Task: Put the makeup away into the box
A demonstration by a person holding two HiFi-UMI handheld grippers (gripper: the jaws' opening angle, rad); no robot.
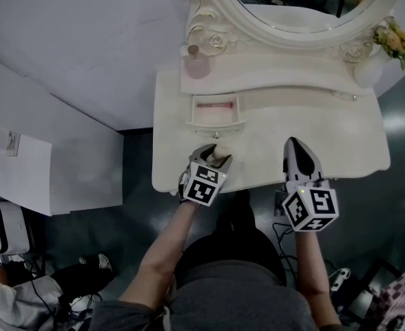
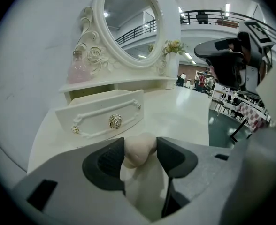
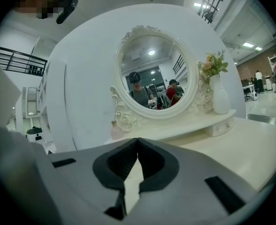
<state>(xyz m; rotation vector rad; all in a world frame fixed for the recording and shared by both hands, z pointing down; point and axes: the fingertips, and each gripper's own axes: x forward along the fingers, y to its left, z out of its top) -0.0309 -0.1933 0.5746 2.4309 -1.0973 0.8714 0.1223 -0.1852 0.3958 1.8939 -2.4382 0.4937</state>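
Note:
A beige egg-shaped makeup sponge lies near the front edge of the cream vanity table. My left gripper points down at it. The sponge fills the gap between the jaws, and both dark pads touch its sides. Just beyond it stands the small drawer, pulled open, with a pink lining inside. My right gripper hovers over the table to the right, shut with nothing in it. It also shows in the left gripper view as the right gripper.
An oval mirror in a carved frame stands at the back. On its shelf are a pink perfume bottle at the left and a white vase of flowers at the right. Dark floor surrounds the table.

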